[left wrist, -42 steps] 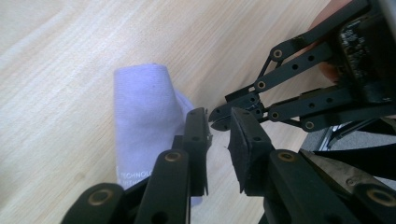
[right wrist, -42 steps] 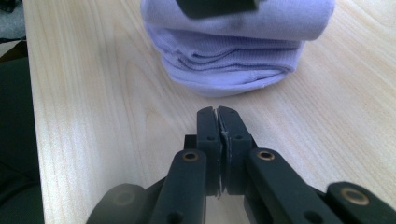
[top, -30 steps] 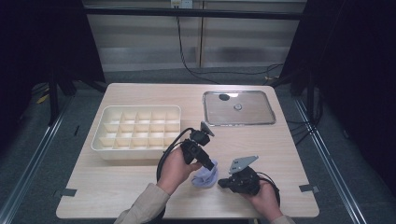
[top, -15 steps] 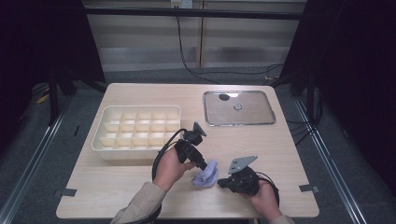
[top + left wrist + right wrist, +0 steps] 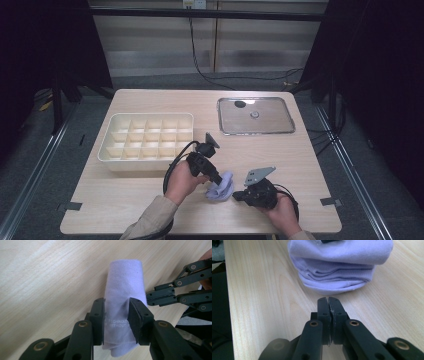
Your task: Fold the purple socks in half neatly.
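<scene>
Hidden or unclear: the near end of the lavender folded cloth (image 5: 124,302) runs under the black links in the left gripper view; faint white lettering on it is cut off and unreadable. In the high view, the left hand (image 5: 181,181) covers part of it.
Cloth position: on the table (image 5: 125,200), near its front edge, between the two hands, well apart from the tray and lid.
Left hand-held gripper (image 5: 116,317): its jaws have just been opening; the cloth sits between them, the left pad at the fabric, the right pad with a slight gap, so no firm clamp is visible.
Right hand-held gripper (image 5: 328,305): jaws pressed together with nothing in them, tips just short of the cloth's folded edge, resting low over the wood.
Open room: bare wood lies left of the cloth and along the front edge; the right hand (image 5: 280,212) is near the front right corner.
Surface: pale wood grain.
Farther back: cream divided tray (image 5: 146,140) at left, grey metal lid (image 5: 256,116) at right.
Room: dark surroundings, cables behind.
</scene>
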Demonstrator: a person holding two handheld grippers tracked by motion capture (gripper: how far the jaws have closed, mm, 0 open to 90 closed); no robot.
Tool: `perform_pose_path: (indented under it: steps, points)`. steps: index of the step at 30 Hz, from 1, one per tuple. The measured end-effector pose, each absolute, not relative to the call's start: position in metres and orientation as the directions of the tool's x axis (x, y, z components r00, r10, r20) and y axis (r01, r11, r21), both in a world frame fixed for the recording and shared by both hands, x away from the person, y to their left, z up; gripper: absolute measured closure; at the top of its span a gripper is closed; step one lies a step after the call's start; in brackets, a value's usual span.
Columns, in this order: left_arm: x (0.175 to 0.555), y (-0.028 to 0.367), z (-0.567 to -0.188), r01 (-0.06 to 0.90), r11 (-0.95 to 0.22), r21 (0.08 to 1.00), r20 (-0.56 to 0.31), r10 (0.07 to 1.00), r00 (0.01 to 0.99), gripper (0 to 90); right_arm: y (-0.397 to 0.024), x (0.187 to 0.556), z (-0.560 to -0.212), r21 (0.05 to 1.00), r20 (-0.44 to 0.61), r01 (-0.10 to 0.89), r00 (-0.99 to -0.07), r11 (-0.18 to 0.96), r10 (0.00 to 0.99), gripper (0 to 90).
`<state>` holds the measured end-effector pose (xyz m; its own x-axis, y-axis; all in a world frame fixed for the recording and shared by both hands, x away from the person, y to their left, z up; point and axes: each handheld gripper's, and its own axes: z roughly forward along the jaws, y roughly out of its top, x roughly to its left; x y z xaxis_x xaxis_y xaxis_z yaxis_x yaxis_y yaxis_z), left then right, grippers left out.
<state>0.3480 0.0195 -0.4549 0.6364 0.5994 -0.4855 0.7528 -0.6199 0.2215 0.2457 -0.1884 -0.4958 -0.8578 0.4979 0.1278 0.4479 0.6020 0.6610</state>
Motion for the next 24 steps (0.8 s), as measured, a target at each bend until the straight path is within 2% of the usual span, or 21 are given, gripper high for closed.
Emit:
perform_pose_path:
  steps: [12, 24]
  points:
    - [0.346, 0.015, -0.463, 0.752, -0.621, 0.221, -0.485, 0.599, 0.637, 56.6, -0.188, 0.246, -0.496, 0.663, 0.125, 0.447, -0.857, 0.6, 0.5, 87.9]
    - [0.344, 0.011, -0.468, 0.75, -0.621, 0.23, -0.494, 0.589, 0.64, 54.0, -0.187, 0.246, -0.496, 0.665, 0.124, 0.447, -0.856, 0.598, 0.502, 88.1]
